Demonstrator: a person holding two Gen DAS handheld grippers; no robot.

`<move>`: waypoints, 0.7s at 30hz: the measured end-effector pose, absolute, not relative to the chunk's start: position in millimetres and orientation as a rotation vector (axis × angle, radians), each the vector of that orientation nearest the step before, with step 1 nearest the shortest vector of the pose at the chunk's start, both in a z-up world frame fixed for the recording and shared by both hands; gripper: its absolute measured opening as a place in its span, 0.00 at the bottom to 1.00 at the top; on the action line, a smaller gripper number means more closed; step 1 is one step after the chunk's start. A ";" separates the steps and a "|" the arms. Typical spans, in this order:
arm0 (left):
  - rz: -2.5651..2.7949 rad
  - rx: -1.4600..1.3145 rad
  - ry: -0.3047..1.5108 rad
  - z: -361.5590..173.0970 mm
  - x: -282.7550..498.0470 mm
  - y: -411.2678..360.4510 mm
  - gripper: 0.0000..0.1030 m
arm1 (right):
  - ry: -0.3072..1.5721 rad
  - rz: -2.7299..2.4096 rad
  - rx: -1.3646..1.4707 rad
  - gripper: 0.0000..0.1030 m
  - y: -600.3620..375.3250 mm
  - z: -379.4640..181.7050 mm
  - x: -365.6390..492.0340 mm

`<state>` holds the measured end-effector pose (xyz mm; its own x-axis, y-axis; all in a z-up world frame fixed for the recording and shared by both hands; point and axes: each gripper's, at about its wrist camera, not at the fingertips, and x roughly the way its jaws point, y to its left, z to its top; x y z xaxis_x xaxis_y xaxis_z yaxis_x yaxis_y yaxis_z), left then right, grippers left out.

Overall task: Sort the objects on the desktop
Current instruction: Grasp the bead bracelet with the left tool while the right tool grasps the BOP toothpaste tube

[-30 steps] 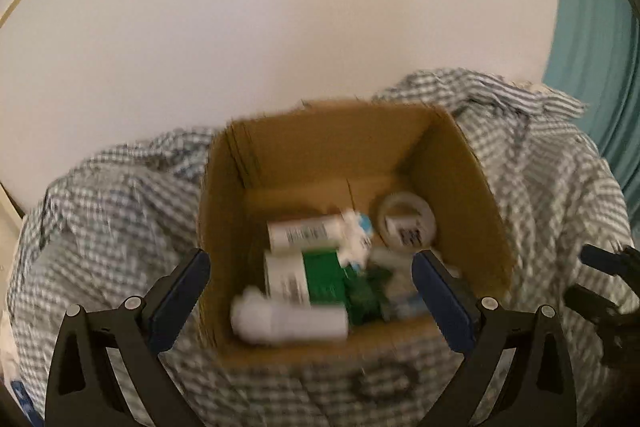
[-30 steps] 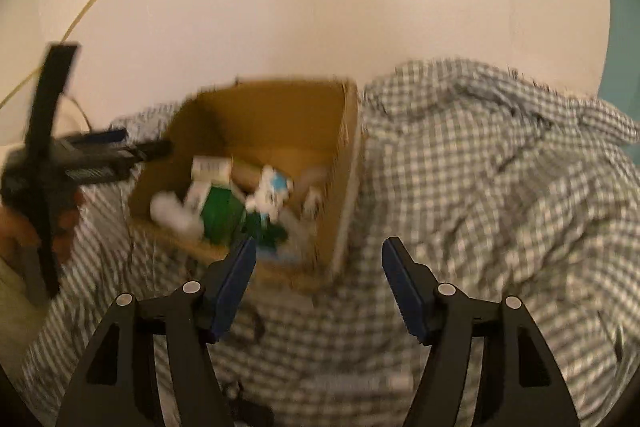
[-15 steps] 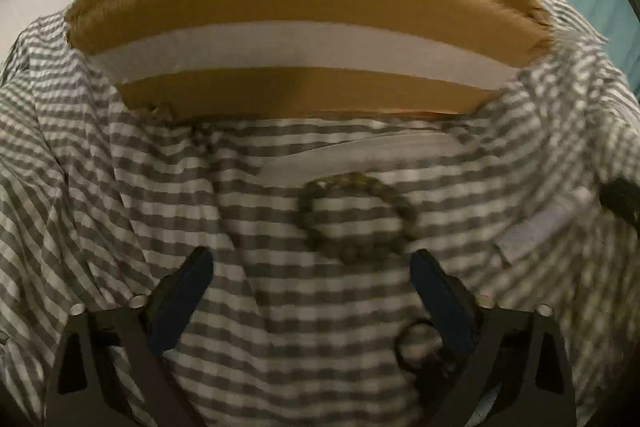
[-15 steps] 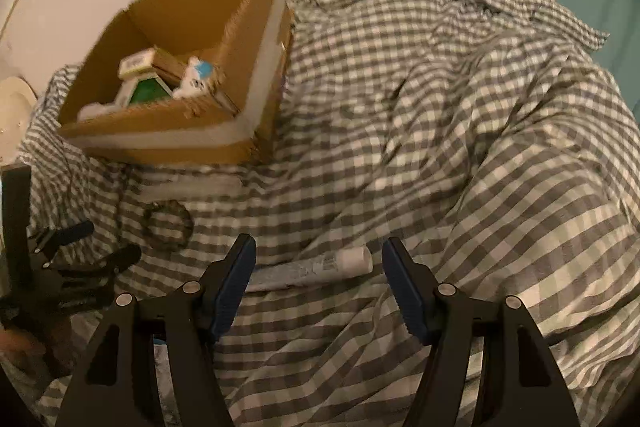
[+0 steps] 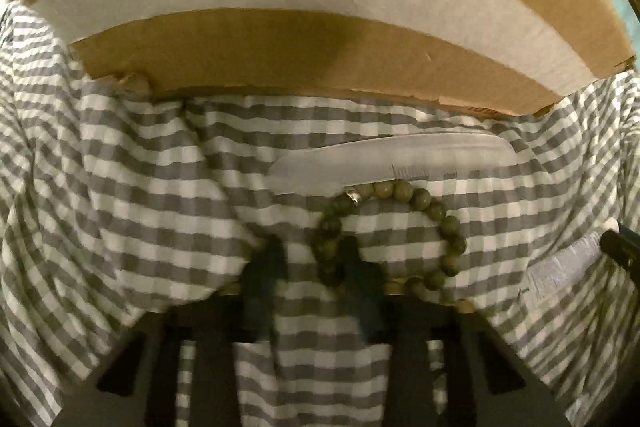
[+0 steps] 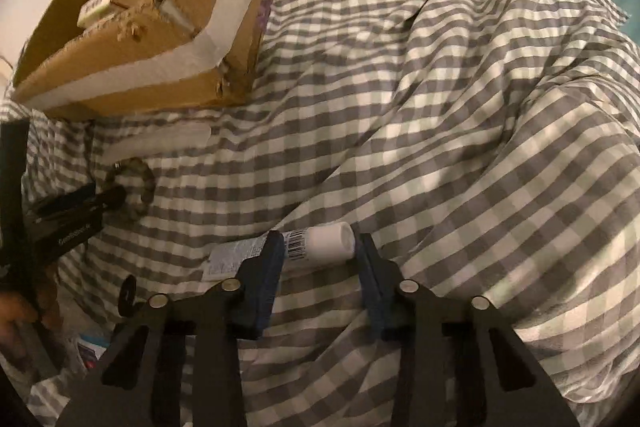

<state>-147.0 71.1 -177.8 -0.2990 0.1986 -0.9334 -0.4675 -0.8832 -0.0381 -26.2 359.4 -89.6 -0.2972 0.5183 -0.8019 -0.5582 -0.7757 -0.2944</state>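
Left gripper (image 5: 310,267): jaws have just been closing, one finger inside the green bead bracelet (image 5: 400,227), pinching cloth with its left beads. Bracelet lies on checked cloth (image 5: 120,187) before cardboard box (image 5: 280,39). Right gripper (image 6: 318,259): jaws closing, straddling white tube (image 6: 320,241); contact unclear.

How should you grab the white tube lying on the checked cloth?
Come from above and pinch the tube across its width near the white cap. It lies flat on the cloth, and that end is round and firm while the tail is flat. The right gripper already straddles the cap end, its fingers having just been closing.
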 end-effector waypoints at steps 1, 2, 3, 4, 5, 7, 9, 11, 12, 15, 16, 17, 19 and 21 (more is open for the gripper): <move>2.216 -1.533 0.323 -174.5 -145.3 66.3 0.12 | 0.043 2.118 -1.259 0.29 355.7 -86.3 -24.8; 2.212 -1.525 0.311 -171.5 -143.5 61.9 0.12 | 0.026 2.136 -1.242 0.28 350.7 -82.8 -23.6; 2.208 -1.509 0.299 -167.7 -141.2 58.1 0.12 | 0.004 2.154 -1.227 0.26 344.3 -79.8 -23.1; 2.212 -1.484 0.293 -162.4 -137.6 54.3 0.12 | -0.016 2.171 -1.217 0.24 338.8 -77.4 -22.3; 2.217 -1.460 0.291 -156.9 -134.1 51.6 0.11 | -0.040 2.199 -1.195 0.23 331.2 -73.7 -20.5; 2.229 -1.423 0.277 -143.1 -126.9 46.1 0.00 | -0.062 2.255 -1.166 0.11 322.3 -67.8 -20.5; 2.216 -1.405 0.233 -133.3 -121.3 41.8 0.00 | -0.083 2.322 -1.152 0.06 310.0 -64.0 -23.0; 2.205 -1.376 0.227 -125.5 -113.5 40.6 0.00 | -0.113 2.357 -1.168 0.06 300.0 -67.2 -27.6; 2.201 -1.364 0.254 -124.7 -109.4 42.3 0.00 | -0.125 2.356 -1.196 0.06 296.7 -72.4 -32.2; 2.188 -1.389 0.264 -131.8 -111.0 40.8 0.00 | -0.134 2.347 -1.267 0.06 294.9 -89.1 -45.9; 2.183 -1.406 0.257 -135.3 -111.7 41.8 0.00 | -0.113 2.342 -1.278 0.15 296.5 -92.9 -50.1; 2.175 -1.421 0.254 -138.8 -112.3 42.7 0.00 | -0.075 2.332 -1.283 0.24 300.6 -96.7 -53.9; 2.171 -1.445 0.257 -144.3 -111.8 39.8 0.00 | 0.031 2.302 -1.269 0.46 312.3 -102.6 -57.5; 2.159 -1.474 0.244 -150.1 -113.9 38.2 0.00 | 0.124 2.287 -1.237 0.46 322.5 -106.3 -60.0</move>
<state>-113.9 38.2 -150.1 -0.2803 0.3080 -0.9092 -0.5031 -0.8537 -0.1340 -60.0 322.5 -106.3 -0.4385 0.4087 -0.8004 -0.4927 -0.8542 -0.1663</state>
